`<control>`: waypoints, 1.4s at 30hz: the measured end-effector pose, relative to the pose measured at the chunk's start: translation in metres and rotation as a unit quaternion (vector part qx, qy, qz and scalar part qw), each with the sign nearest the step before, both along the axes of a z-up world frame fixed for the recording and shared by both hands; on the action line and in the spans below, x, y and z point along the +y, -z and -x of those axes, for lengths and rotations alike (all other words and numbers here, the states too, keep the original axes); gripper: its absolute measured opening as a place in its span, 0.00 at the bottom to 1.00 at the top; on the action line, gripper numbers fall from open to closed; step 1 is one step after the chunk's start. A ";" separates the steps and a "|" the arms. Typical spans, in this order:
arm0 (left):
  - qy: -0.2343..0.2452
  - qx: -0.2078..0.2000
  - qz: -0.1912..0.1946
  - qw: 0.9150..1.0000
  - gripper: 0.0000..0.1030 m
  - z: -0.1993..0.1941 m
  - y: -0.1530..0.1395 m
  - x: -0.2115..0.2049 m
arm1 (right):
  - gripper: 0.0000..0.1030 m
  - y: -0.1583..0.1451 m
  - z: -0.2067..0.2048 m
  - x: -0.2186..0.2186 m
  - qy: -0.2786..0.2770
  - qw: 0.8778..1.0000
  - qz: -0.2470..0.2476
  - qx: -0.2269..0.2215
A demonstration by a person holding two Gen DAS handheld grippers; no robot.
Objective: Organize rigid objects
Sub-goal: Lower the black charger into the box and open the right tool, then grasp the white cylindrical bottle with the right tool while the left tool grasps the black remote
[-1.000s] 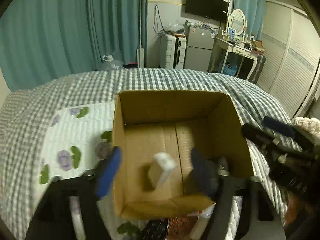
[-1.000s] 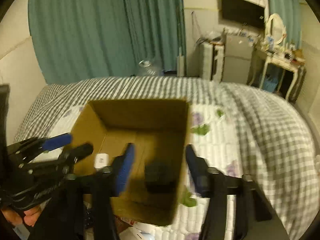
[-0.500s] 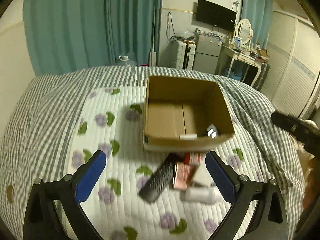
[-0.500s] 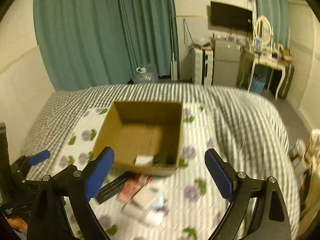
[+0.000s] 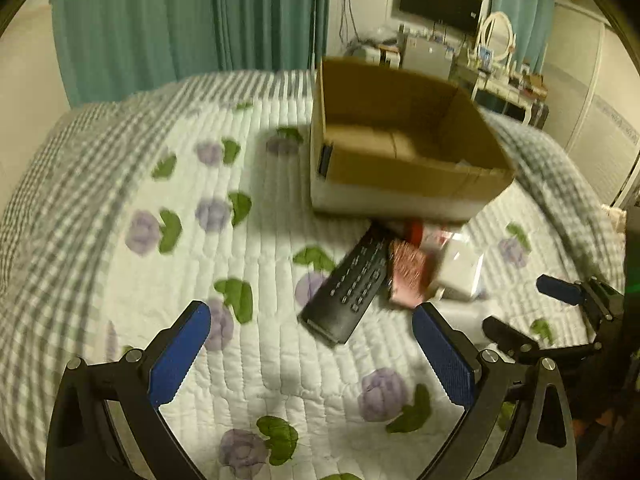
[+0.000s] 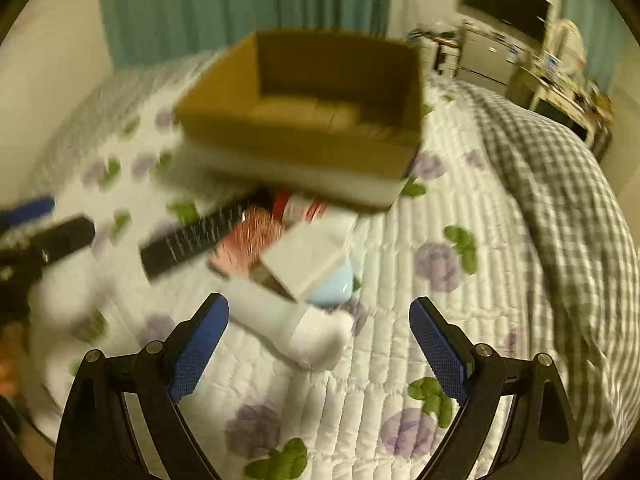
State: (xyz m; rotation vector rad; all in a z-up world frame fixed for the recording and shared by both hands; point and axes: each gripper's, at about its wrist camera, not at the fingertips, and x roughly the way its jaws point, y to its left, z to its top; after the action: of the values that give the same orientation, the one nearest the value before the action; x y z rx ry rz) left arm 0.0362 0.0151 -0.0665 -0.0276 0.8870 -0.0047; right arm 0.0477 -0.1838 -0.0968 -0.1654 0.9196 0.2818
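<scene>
A pile of objects lies on the quilt in front of an open cardboard box (image 5: 400, 178) (image 6: 296, 140). In it are a black remote control (image 5: 348, 286) (image 6: 192, 240), a pink packet (image 5: 408, 272) (image 6: 248, 240), a red-and-white can (image 6: 300, 206), a white box (image 5: 460, 272) (image 6: 308, 256) and a white bottle (image 6: 296, 328). My left gripper (image 5: 306, 340) hovers open just short of the remote, with nothing between its pads. My right gripper (image 6: 318, 328) is open over the white bottle, pads apart from it. Each gripper shows at the edge of the other's view.
The bed carries a white quilt with purple flowers (image 5: 208, 216) over a grey checked cover (image 6: 560, 184). Teal curtains (image 5: 160, 20) hang behind. A TV, a fridge and a dressing table (image 5: 496, 60) stand at the back right. A light blue item (image 6: 332, 286) lies under the white box.
Both grippers have drawn back from over the box and sunk toward the pile in front of it. Their jaws stand wider than a second ago, when a white and a dark piece dropped inside.
</scene>
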 end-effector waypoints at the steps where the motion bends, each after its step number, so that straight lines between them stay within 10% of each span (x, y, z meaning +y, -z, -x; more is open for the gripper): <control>1: -0.001 0.007 -0.001 1.000 1.00 -0.002 0.006 0.000 | 0.85 0.010 -0.001 0.003 -0.006 1.000 0.010 0.008; 10: 0.003 0.010 -0.014 1.000 1.00 -0.001 0.015 0.000 | 0.62 0.059 -0.007 0.032 -0.040 0.991 0.124 0.031; 26: 0.039 0.003 -0.030 0.999 0.98 -0.043 0.019 -0.019 | 0.55 -0.019 -0.025 -0.020 0.065 0.998 0.018 -0.006; 42: 0.146 0.099 -0.087 0.980 0.49 -0.108 0.078 -0.069 | 0.55 0.007 -0.057 -0.036 0.084 0.996 -0.012 0.014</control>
State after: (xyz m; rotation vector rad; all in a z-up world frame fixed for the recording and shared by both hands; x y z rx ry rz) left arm 0.1438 -0.0537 -0.1445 0.2698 1.0813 -0.2019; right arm 0.1049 -0.2194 -0.1040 -0.0617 0.9518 0.1394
